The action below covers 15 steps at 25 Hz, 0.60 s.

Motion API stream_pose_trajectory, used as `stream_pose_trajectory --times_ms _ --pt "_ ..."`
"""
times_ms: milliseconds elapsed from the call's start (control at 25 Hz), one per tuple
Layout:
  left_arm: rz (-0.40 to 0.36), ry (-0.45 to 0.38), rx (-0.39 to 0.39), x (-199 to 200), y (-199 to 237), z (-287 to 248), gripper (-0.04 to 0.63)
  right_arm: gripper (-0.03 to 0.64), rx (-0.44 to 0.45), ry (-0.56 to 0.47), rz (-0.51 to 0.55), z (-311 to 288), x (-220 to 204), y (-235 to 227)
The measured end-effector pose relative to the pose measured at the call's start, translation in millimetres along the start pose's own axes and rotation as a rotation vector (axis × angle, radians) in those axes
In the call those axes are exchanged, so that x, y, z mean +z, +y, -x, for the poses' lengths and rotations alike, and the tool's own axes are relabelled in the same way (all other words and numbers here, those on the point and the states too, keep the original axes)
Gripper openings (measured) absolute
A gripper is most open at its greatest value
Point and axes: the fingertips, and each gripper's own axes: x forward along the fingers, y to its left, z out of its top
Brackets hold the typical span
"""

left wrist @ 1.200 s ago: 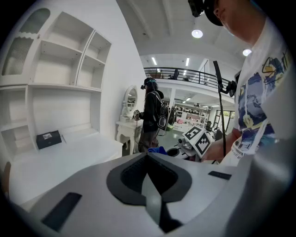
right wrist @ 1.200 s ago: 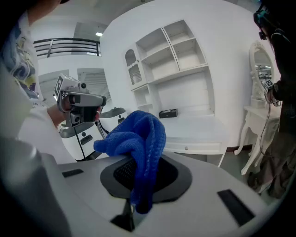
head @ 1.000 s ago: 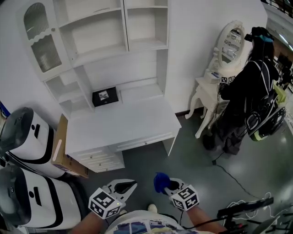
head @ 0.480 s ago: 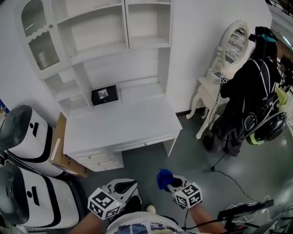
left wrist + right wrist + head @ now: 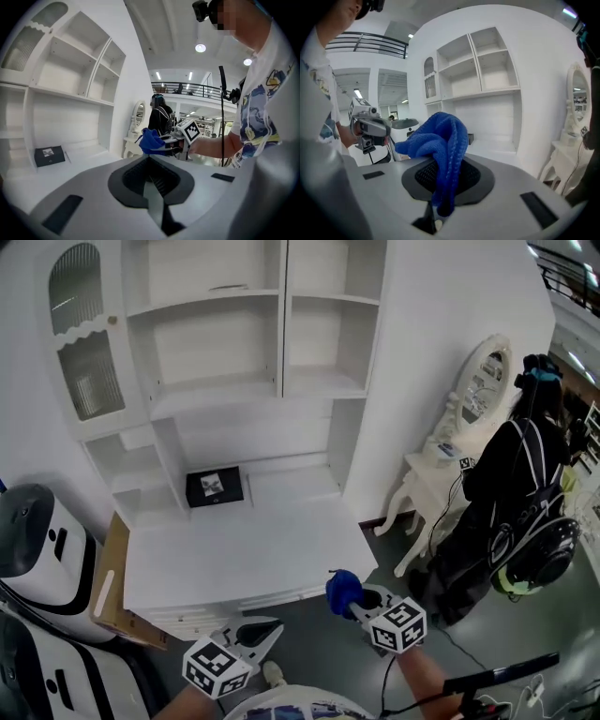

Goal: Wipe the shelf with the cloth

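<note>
A crumpled blue knitted cloth [image 5: 440,140] is clamped between the jaws of the right gripper [image 5: 359,599], held in the air at the front edge of the white desk top [image 5: 244,549] under the white shelf unit [image 5: 220,388]. The left gripper [image 5: 261,632] is held low, jaws pressed together on nothing. A flat black box [image 5: 215,487] is seen at the desk's back.

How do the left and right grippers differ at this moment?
The right gripper is clamped on the blue cloth, while the left gripper is shut on nothing. In the head view the right gripper is held further forward than the left gripper. What they share: both are short of the shelf unit, and neither touches it.
</note>
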Motion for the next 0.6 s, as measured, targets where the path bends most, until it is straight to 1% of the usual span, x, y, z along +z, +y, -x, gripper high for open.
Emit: stream_pose_trajectory --times_ms 80,200,320,480,600 --pt "-0.012 -0.025 -0.003 16 21 1 0.012 0.067 -0.011 -0.030 0.031 -18 42 -18" --pt "-0.033 -0.052 -0.008 32 48 7 0.012 0.067 -0.028 -0.078 0.104 -45 106 -39" --pt "-0.028 -0.084 0.002 41 75 18 0.012 0.067 -0.041 -0.140 0.184 -69 174 -52" --pt "-0.013 -0.104 0.042 43 106 33 0.012 0.067 -0.076 -0.205 0.332 -92 254 -62" --pt "-0.013 -0.128 0.063 47 116 46 0.012 0.067 -0.105 -0.235 0.462 -104 313 -69"
